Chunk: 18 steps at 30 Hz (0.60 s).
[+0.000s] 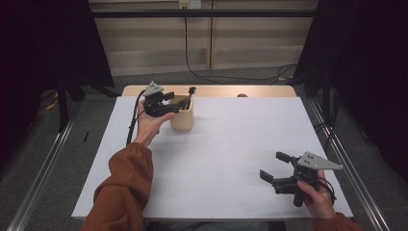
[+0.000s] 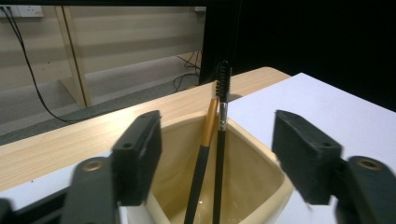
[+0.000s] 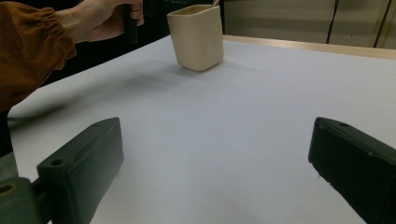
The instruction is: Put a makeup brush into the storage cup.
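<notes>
A cream cup [image 1: 182,118] stands at the far left of the white table top [image 1: 231,144]. Two thin brushes lean inside it: a black spiral-tipped wand [image 2: 223,79] and a brush with a gold ferrule [image 2: 210,116]. My left gripper [image 1: 174,102] hovers over the cup's mouth, its jaws open on either side of the brush handles without touching them. In the left gripper view my left gripper [image 2: 218,140] looks down into the cup [image 2: 247,163]. My right gripper [image 1: 274,166] rests low near the front right, open and with nothing in it, and the right gripper view puts the cup [image 3: 196,37] far beyond my right gripper [image 3: 217,154].
A wooden strip [image 1: 216,90] borders the table's far edge. Beyond it are a floor with black cables [image 1: 226,77] and a pale wall. A hand [image 3: 102,18] in a rust-coloured sleeve [image 1: 125,187] reaches along the left side. Dark curtains flank both sides.
</notes>
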Available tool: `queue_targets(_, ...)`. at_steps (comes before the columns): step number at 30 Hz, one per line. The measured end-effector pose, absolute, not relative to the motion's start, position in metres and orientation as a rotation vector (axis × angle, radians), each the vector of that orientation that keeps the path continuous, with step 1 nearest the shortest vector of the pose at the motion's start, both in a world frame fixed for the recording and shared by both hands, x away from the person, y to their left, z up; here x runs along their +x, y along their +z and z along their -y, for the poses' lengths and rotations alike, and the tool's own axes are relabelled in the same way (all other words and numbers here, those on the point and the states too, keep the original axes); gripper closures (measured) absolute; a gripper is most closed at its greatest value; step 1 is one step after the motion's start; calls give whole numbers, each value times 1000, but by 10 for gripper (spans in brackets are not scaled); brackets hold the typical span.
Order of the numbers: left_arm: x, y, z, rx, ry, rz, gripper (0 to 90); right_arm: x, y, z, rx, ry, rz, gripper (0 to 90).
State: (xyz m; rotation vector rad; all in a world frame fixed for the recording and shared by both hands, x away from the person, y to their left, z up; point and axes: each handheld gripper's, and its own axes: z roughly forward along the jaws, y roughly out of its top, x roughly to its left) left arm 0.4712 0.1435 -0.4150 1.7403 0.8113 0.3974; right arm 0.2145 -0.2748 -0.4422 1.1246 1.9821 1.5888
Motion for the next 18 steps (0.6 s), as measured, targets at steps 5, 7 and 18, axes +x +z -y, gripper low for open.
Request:
queue_targets(5,471,-416,-141,1739,389,-824,149,215,-442,276,1136,1590,-1973,20)
queue_targets(7,471,-415,-141,1731,375,-833,104,216,-443,276,1135,1588,-1973,19)
queue_targets(18,466,-409,-141,1725,331,-827,18,217,-443,277,1135,1588,-1974,19)
